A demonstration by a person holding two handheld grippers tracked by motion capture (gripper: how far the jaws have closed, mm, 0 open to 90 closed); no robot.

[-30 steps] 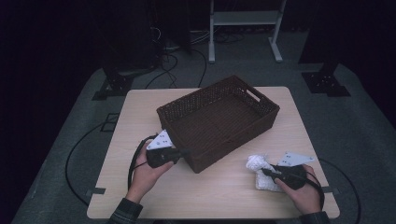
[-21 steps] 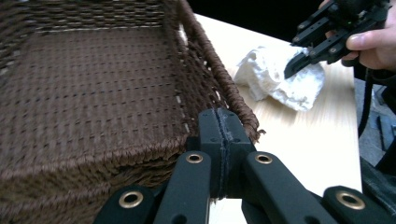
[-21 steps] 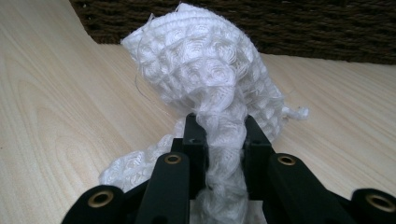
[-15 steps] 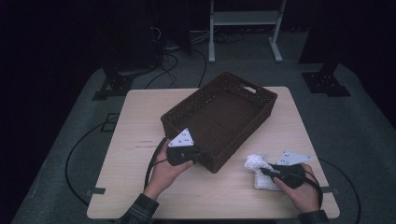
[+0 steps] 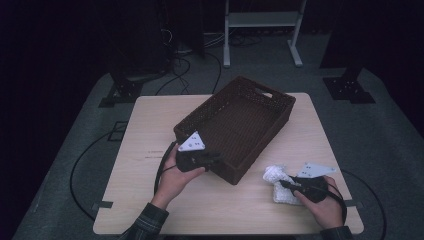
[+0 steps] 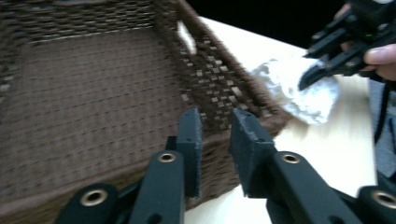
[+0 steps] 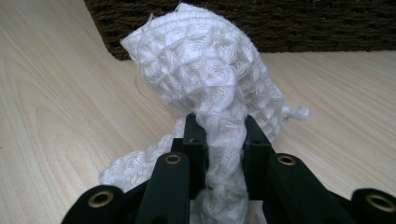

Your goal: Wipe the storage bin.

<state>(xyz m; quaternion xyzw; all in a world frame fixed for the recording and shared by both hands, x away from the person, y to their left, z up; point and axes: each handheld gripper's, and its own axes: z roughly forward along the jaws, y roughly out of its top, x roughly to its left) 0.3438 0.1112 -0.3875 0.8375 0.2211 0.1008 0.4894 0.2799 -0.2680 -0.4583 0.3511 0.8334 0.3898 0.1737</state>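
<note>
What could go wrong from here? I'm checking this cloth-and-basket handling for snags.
1. The right gripper pinches only one fold of the white waffle-weave cloth; the loose remainder may drag across the light wooden table or slip out.
2. The left gripper, its jaws just opening with nothing between them, sits at the dark brown woven basket's rim and could nudge it.

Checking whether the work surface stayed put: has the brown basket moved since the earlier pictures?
Yes. The brown basket has swung on the table, its near end sliding rightward toward the white cloth.
</note>
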